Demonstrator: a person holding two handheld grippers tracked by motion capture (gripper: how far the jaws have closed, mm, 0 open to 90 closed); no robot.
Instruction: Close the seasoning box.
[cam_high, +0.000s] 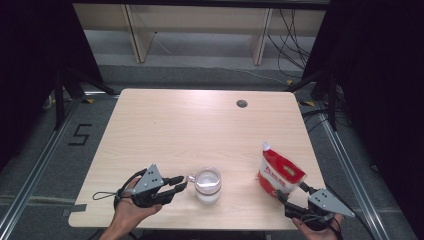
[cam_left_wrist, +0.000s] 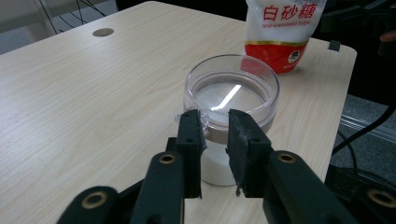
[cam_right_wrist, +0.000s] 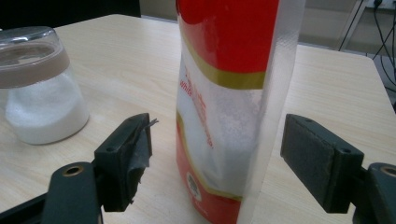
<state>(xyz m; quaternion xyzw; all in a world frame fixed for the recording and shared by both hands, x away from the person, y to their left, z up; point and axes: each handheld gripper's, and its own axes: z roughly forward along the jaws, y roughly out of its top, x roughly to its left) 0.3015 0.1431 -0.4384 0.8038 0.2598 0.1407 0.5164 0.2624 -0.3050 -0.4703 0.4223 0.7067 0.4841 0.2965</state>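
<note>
A clear jar with white sugar in it, a brown band and a transparent lid stands near the table's front edge. My left gripper sits just left of it. In the left gripper view its jaws stand a little apart right at the jar's near side, with nothing pressed between the pads. A red and white sugar bag stands upright at the front right. My right gripper is open wide. In the right gripper view the bag stands between its jaws, with gaps on both sides.
The light wooden table has a round cable hole at its back right. Cables trail on the floor behind and to the right. A person's hands hold both grippers at the front edge. The jar stands left of the bag.
</note>
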